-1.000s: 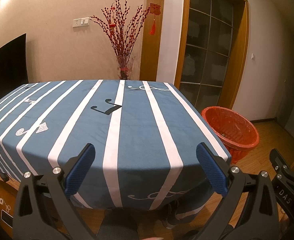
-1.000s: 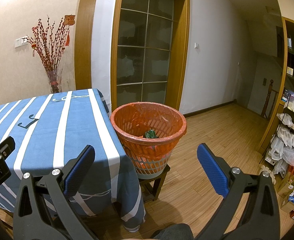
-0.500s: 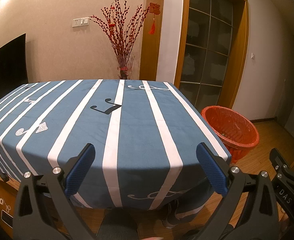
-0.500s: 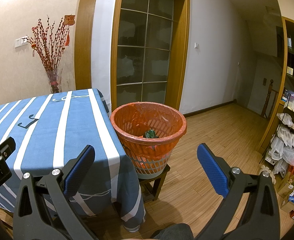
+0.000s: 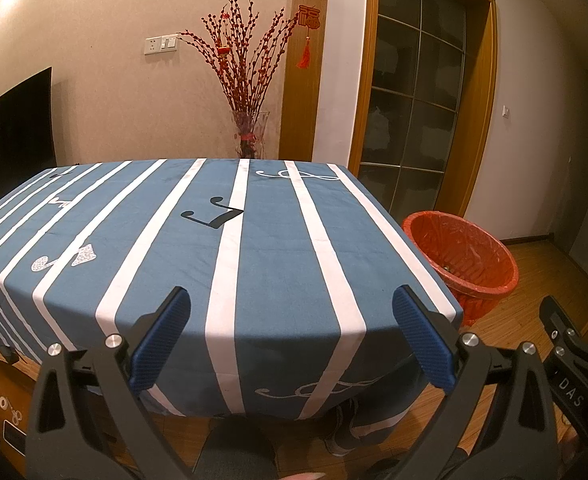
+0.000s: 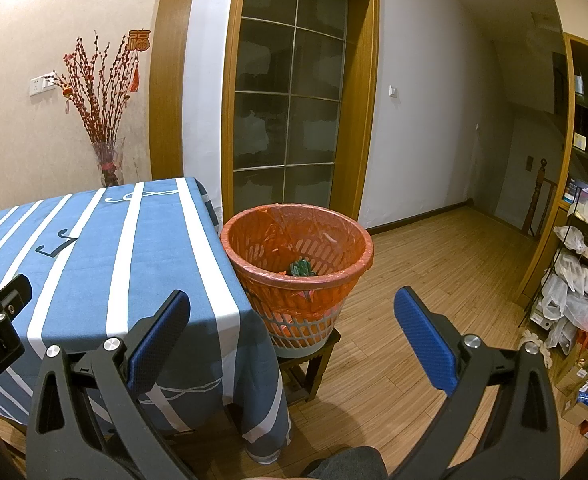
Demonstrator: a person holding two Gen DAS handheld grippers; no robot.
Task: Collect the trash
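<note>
A waste basket (image 6: 298, 280) lined with a red bag stands on a low stool right of the table; it also shows in the left wrist view (image 5: 462, 264). A green crumpled piece of trash (image 6: 302, 269) lies inside it. My left gripper (image 5: 291, 332) is open and empty, held over the near edge of the table with the blue-and-white striped cloth (image 5: 277, 264). My right gripper (image 6: 291, 332) is open and empty, held in front of the basket, short of it. No trash shows on the cloth.
A glass vase with red branches (image 5: 249, 136) stands behind the table's far edge. A glass door (image 6: 289, 120) is behind the basket. A cluttered rack with bags (image 6: 578, 280) stands at the right. A dark screen (image 5: 13, 136) is at the left wall.
</note>
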